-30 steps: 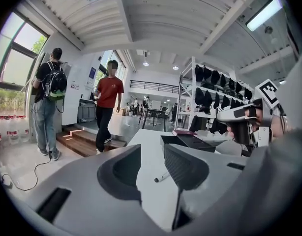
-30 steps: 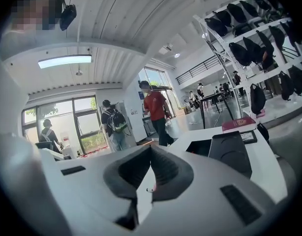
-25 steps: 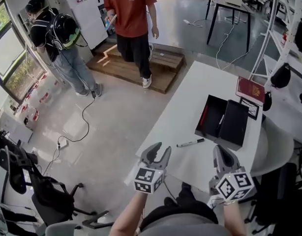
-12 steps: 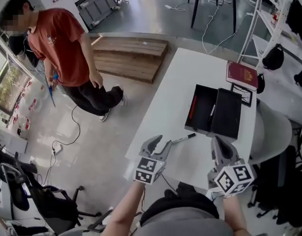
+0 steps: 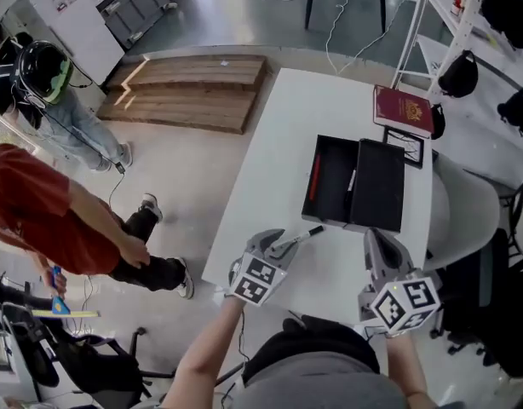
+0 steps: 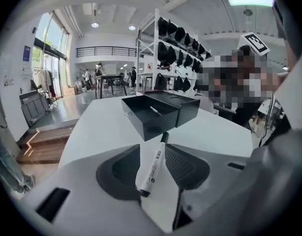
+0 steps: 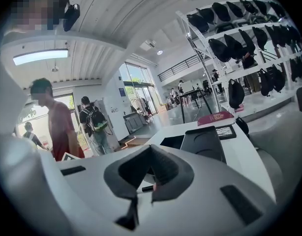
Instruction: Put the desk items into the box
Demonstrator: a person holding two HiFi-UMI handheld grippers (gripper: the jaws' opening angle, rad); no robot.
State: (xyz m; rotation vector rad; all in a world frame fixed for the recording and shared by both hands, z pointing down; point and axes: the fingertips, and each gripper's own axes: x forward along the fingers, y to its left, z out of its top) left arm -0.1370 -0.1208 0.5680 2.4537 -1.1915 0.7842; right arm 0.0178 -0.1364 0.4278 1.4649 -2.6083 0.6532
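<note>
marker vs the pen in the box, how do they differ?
The marker lies on the table outside the box, between the left gripper's open jaws; the pen lies inside it. The marker looks thicker than the pen. Both lie flat.

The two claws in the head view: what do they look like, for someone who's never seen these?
The left claw and right claw are both light grey, curved, two-fingered shells. Their inner pads are dark and ribbed. Behind each sits a white cube printed with black square markers.
</note>
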